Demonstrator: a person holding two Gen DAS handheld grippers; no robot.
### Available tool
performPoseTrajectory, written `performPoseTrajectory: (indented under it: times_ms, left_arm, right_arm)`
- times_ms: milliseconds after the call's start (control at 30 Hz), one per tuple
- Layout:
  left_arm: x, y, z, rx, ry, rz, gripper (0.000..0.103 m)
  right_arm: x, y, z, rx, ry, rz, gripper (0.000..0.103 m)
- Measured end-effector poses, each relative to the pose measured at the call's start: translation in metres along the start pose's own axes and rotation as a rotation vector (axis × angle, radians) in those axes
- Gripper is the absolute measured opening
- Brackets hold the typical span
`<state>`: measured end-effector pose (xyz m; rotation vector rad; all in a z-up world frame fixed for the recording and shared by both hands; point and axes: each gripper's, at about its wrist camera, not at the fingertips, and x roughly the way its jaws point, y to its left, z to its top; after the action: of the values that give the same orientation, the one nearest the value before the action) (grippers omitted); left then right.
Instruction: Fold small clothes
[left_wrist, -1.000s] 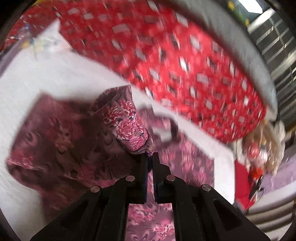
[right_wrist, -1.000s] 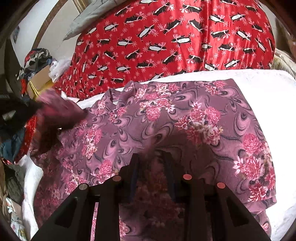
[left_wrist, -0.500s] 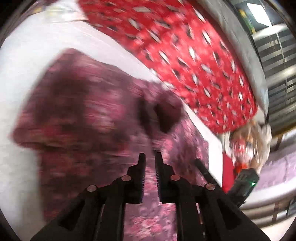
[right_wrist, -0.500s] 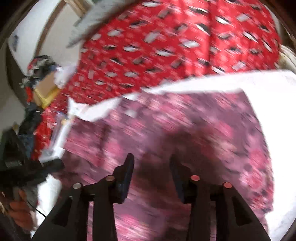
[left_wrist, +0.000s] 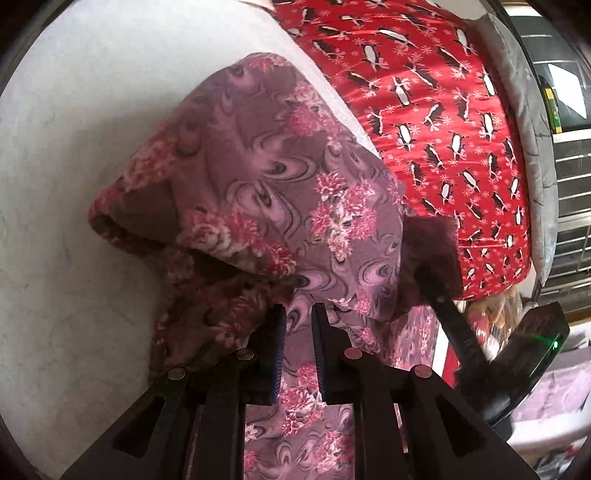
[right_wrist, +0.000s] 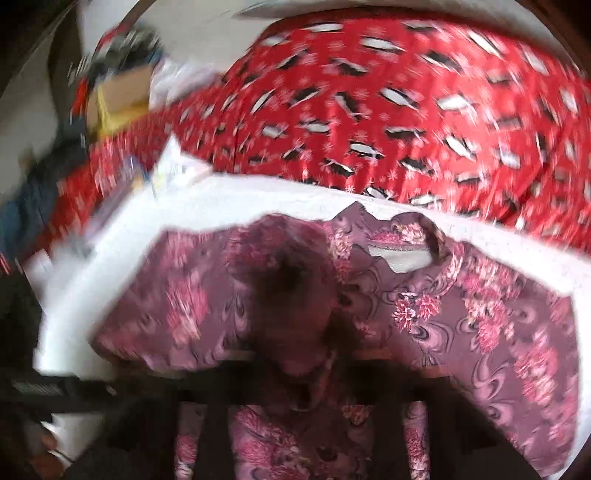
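Note:
A mauve garment with pink flowers (left_wrist: 280, 192) lies bunched on the white surface (left_wrist: 74, 110). In the left wrist view my left gripper (left_wrist: 297, 317) stands over its lower fold with a narrow gap between the jaws and no cloth in the gap. The right gripper's body shows as a dark shape (left_wrist: 454, 339) at the garment's right edge. In the right wrist view the garment (right_wrist: 480, 314) is spread with its collar (right_wrist: 402, 243) toward the back. That view is blurred, and the right gripper's fingers are covered by cloth.
A red quilt with black-and-white penguins (left_wrist: 424, 92) lies along the far edge of the surface; it also shows in the right wrist view (right_wrist: 369, 110). A cardboard box and piled clutter (right_wrist: 118, 88) stand at the back left. A grey cushion (left_wrist: 524, 110) borders the quilt.
My left gripper has let go of the sleeve it held up and moved over the garment, which now lies folded over. My right gripper has pulled back and cloth covers its fingers.

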<state>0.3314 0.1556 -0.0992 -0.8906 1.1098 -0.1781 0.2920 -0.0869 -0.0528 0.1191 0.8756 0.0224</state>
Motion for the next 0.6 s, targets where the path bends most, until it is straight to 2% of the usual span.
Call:
performPoseTrajectory:
  times_ms: [67, 167, 300, 367, 467, 533, 567, 600]
  left_arm:
    - [-0.008, -0.001, -0.006, 0.01, -0.008, -0.003, 0.013]
    - [-0.023, 0.003, -0.011, 0.015, -0.022, -0.01, 0.013]
    - [-0.027, 0.004, -0.019, 0.018, -0.016, 0.001, 0.013]
    - [-0.022, 0.004, -0.024, 0.012, 0.001, 0.017, 0.013]
    - [-0.015, -0.001, -0.028, 0.014, 0.016, 0.052, 0.013]
    - [-0.014, -0.005, -0.034, 0.03, 0.031, 0.068, 0.013]
    - [-0.015, -0.007, -0.036, 0.037, 0.035, 0.062, 0.013]
    - [-0.018, -0.01, -0.04, 0.045, 0.038, 0.047, 0.013]
  right_arm:
    - [-0.015, -0.03, 0.002, 0.126, -0.045, 0.058, 0.006]
    - [-0.047, -0.086, -0.005, 0.283, -0.092, 0.092, 0.006]
    - [-0.082, -0.148, -0.029, 0.428, -0.122, 0.057, 0.006]
    - [-0.09, -0.175, -0.043, 0.481, -0.113, 0.033, 0.006]
    - [-0.091, -0.205, -0.069, 0.54, -0.054, 0.001, 0.007]
    - [-0.09, -0.217, -0.084, 0.572, -0.021, 0.008, 0.007]
    - [-0.091, -0.223, -0.089, 0.592, -0.017, 0.023, 0.013]
    - [-0.095, -0.225, -0.093, 0.61, -0.024, 0.038, 0.014]
